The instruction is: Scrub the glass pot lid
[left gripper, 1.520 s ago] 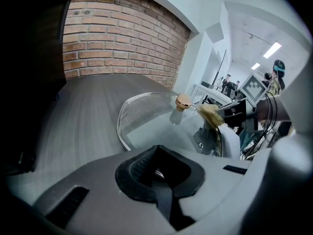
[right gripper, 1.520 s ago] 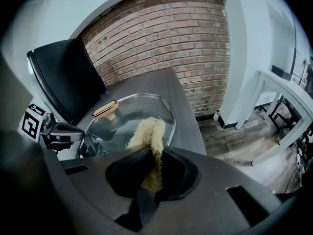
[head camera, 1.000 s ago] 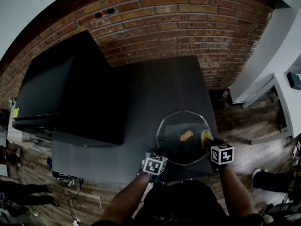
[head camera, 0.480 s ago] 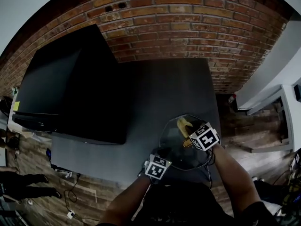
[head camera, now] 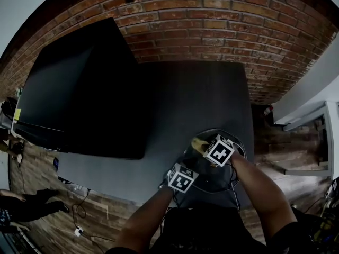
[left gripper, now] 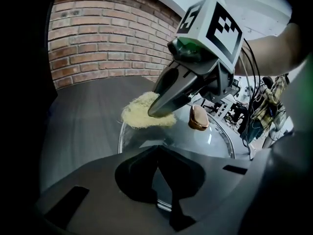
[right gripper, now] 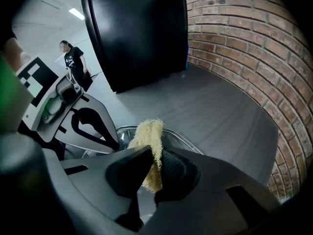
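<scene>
A round glass pot lid (head camera: 221, 174) with a brown knob (left gripper: 198, 117) lies on the dark grey table (head camera: 196, 94) near its front right corner. My left gripper (head camera: 190, 171) is shut on the lid's near rim (left gripper: 164, 202), jaws closed over the glass edge. Over the lid's far left part, my right gripper (head camera: 205, 146) is shut on a yellow fibrous scrubber (right gripper: 149, 141). The scrubber (left gripper: 144, 112) presses on the glass beside the knob. In the right gripper view the lid's rim (right gripper: 178, 137) shows behind the scrubber, and the left gripper (right gripper: 105, 142) is at the left.
A large black box (head camera: 79, 89) covers the table's left half. A brick wall (head camera: 228, 25) runs behind the table. The table's right edge (head camera: 248, 120) is close to the lid. A person (right gripper: 73, 58) stands far off in the right gripper view.
My right gripper carried the scrubber from the lid's right side, past the knob, to its far left part. The left gripper kept its hold on the rim.
</scene>
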